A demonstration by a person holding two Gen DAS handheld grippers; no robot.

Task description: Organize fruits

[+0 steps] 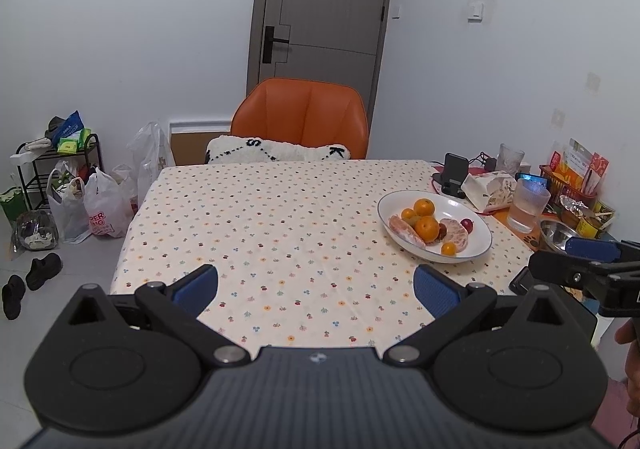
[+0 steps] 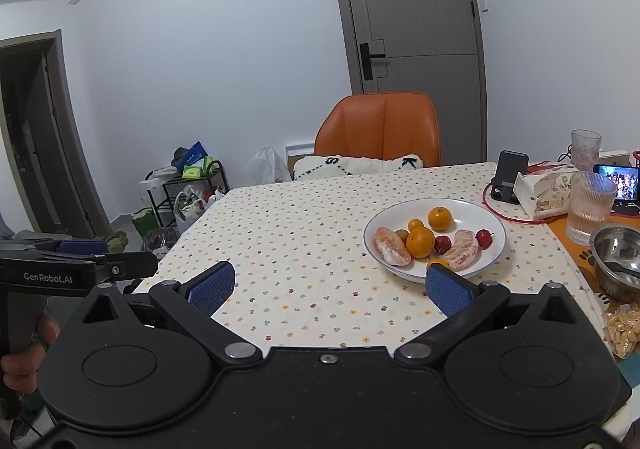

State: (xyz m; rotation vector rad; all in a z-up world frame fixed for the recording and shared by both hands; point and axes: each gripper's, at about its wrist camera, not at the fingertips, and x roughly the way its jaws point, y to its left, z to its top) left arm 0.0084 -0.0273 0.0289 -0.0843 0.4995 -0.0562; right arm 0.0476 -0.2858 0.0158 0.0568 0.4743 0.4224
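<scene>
Resting together in the white plate [image 2: 496, 245], every fruit in view — oranges [image 2: 420, 242], two peeled citrus pieces [image 2: 392, 247] and small red fruits [image 2: 484, 237] — lies off the tablecloth [image 2: 300, 241], which shows no loose fruit. Both the left gripper [image 1: 316, 287] and the right gripper [image 2: 328, 283] hover short of the plate, fingers spread wide and holding nothing. Such a layout fits a finished gathering or fruit awaiting sorting out of the plate — a partly hidden fruit behind the right finger is probably another orange.
</scene>
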